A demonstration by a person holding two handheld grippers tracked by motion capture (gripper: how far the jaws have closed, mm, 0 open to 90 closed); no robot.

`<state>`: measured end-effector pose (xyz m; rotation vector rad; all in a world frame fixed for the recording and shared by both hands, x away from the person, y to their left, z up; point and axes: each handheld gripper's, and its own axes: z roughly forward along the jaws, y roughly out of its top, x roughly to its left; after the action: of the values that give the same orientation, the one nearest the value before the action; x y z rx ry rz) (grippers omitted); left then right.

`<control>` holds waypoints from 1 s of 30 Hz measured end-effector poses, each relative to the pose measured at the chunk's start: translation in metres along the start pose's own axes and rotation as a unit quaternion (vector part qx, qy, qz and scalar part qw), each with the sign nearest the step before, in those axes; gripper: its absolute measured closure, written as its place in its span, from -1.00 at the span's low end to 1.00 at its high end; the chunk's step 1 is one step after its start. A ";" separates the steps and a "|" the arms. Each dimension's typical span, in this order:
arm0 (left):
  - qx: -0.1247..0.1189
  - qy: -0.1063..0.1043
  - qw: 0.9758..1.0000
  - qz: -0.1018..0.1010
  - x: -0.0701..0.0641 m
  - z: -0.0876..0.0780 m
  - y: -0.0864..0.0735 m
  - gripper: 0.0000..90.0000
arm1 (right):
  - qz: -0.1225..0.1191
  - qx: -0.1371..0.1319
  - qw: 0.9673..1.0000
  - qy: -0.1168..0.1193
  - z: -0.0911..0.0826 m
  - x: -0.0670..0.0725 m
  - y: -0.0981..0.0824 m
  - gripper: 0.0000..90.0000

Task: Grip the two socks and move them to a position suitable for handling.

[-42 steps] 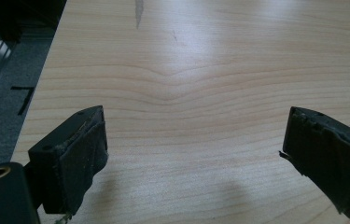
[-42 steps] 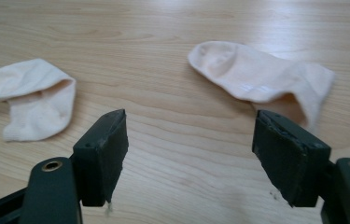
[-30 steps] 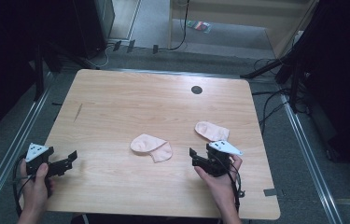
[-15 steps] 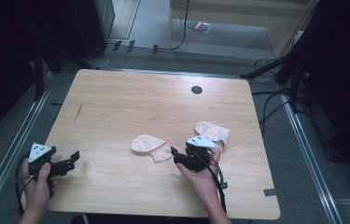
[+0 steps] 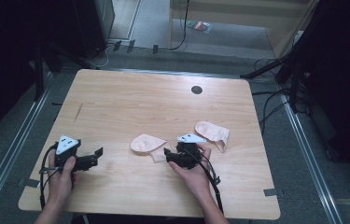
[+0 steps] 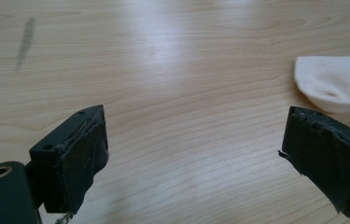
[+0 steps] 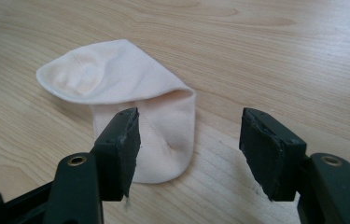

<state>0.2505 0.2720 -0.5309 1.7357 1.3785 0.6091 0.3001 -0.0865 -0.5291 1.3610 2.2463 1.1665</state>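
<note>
Right gripper view: folded sock (image 7: 130, 98), long axis toward right hand-held gripper (image 7: 189, 149).

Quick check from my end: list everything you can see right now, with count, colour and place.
socks: 2, pale pink; one folded at table centre, just ahead of the right gripper; one farther right
table: 1, light wood
round grommet: 1, dark, far side of table
cables: several, black, floor right of table
left gripper: 1, black, near-left edge of table, open, nothing between jaws
right gripper: 1, black, open, jaws just been closing, reaching the centre sock's edge
</note>
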 end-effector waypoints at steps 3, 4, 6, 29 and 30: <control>-0.001 -0.013 1.000 0.004 -0.012 0.008 0.006 -0.85 | -0.004 0.006 1.000 0.001 0.003 0.001 -0.001 -0.13; -0.002 -0.018 1.000 0.007 -0.015 0.010 0.008 -0.85 | -0.006 0.008 1.000 0.002 0.005 0.001 -0.002 -0.13; 0.000 -0.029 1.000 0.009 -0.023 0.016 0.011 -0.85 | -0.006 0.011 1.000 0.004 0.007 0.001 -0.003 -0.13; 0.065 -0.069 0.996 0.003 -0.079 0.069 0.021 -0.23 | -0.012 0.018 1.000 0.005 0.016 0.007 -0.010 -0.05; 0.066 -0.064 0.996 0.003 -0.080 0.070 0.021 -0.15 | -0.012 0.018 1.000 0.004 0.016 0.008 -0.010 -0.02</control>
<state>0.2941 0.1737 -0.5428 1.8498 1.3500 0.4104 0.2989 -0.0748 -0.5453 1.3410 2.2933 1.1319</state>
